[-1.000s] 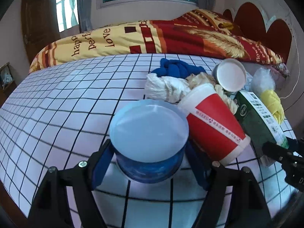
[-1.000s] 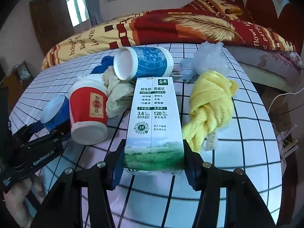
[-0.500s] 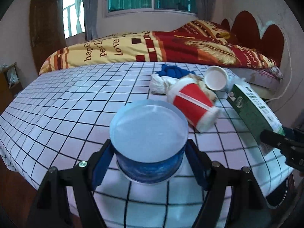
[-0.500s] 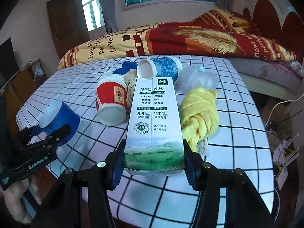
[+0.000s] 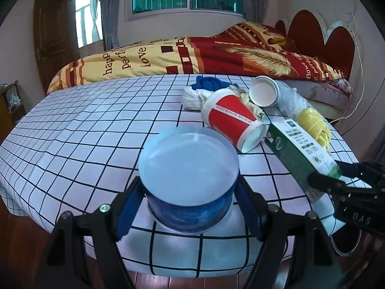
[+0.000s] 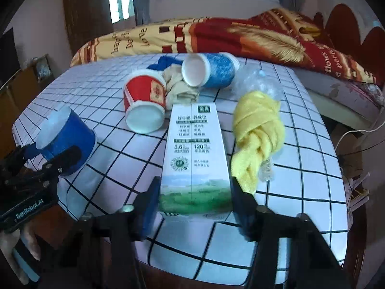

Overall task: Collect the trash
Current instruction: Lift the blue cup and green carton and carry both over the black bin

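Note:
My left gripper (image 5: 189, 204) is shut on a blue paper cup (image 5: 189, 175), bottom towards the camera, held above the table's front edge; it also shows in the right wrist view (image 6: 65, 142). My right gripper (image 6: 195, 207) is shut on a white and green milk carton (image 6: 195, 154), held above the table; the carton shows at the right of the left wrist view (image 5: 300, 154). A red paper cup (image 6: 144, 106) lies on its side on the checked tablecloth (image 6: 300, 159). A second blue cup (image 6: 209, 72) lies on its side behind it.
A knotted yellow cloth (image 6: 257, 134), a clear plastic bag (image 6: 262, 82), a beige cloth (image 6: 180, 89), a white cloth (image 5: 192, 97) and a blue cloth (image 5: 211, 83) lie on the table. A bed (image 5: 204, 53) stands behind. A cable (image 6: 353, 134) hangs at the right.
Both grippers have pulled back and up from the pile with the blue cup and the carton still held. The table's front edge and the floor now show.

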